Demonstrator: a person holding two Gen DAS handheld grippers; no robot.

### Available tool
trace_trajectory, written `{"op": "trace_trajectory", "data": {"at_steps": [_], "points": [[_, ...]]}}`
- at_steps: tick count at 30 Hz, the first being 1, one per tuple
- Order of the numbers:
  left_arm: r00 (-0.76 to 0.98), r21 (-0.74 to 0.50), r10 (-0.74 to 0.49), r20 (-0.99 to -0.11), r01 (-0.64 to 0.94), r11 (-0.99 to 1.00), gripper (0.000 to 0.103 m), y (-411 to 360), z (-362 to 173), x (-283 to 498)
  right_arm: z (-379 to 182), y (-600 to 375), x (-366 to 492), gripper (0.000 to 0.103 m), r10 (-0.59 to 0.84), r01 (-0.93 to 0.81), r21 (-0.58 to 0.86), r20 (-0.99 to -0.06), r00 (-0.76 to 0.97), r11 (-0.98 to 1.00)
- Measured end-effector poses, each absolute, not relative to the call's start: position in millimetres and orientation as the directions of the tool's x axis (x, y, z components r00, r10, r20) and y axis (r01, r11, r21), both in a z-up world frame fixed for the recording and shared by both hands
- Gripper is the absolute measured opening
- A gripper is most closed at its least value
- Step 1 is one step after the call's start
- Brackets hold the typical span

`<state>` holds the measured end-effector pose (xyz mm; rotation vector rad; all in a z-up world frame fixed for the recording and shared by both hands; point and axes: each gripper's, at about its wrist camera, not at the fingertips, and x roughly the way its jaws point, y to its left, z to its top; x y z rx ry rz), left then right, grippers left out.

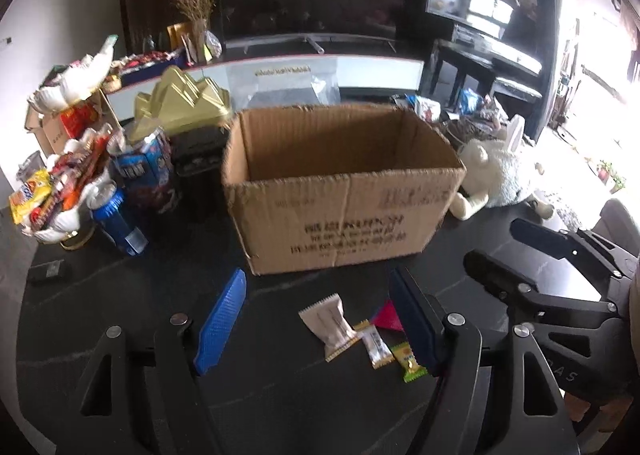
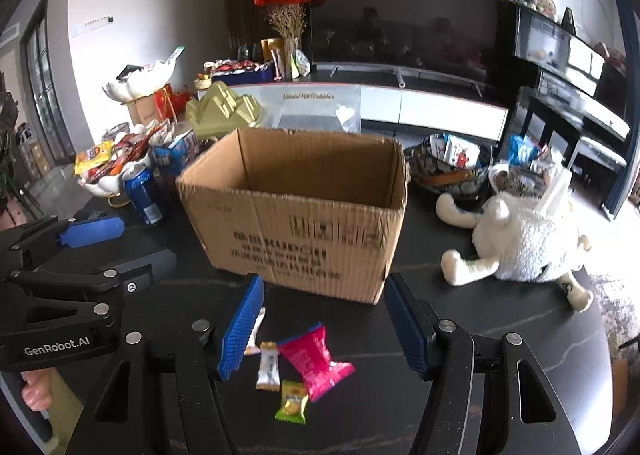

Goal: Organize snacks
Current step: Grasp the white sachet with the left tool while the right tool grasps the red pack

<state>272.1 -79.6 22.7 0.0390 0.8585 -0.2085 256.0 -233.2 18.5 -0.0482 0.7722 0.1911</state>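
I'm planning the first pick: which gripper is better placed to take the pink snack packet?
Right. The pink snack packet lies fully between the open right gripper fingers; in the left view, the left gripper finger partly hides it.

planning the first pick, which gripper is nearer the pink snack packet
Right. The pink snack packet lies between the open jaws of the right gripper. For the left gripper, it sits at the right-hand jaw, partly hidden behind it.

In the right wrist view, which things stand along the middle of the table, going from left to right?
Blue drink can → open cardboard box → white plush toy.
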Motion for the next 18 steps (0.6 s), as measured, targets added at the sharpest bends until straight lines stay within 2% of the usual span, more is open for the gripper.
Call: {"op": "trace_trajectory", "data": {"at_steps": [10, 18], "points": [[0.566, -0.057, -0.158, -0.809, 0.191, 0.98, 0.073, -88.0, -9.5, 274.0, -14.8, -240.1, 256.3, 0.063, 0.187, -0.192, 0.085, -0.763, 0.619, 0.978], [0.5, -0.05, -0.129, -0.856, 0.167, 0.985, 0.073, -87.9, -43.3, 284.9, -41.4, -235.4, 262.8, 0.063, 0.163, -0.213, 0.052, -0.822, 0.545, 0.976]]}}
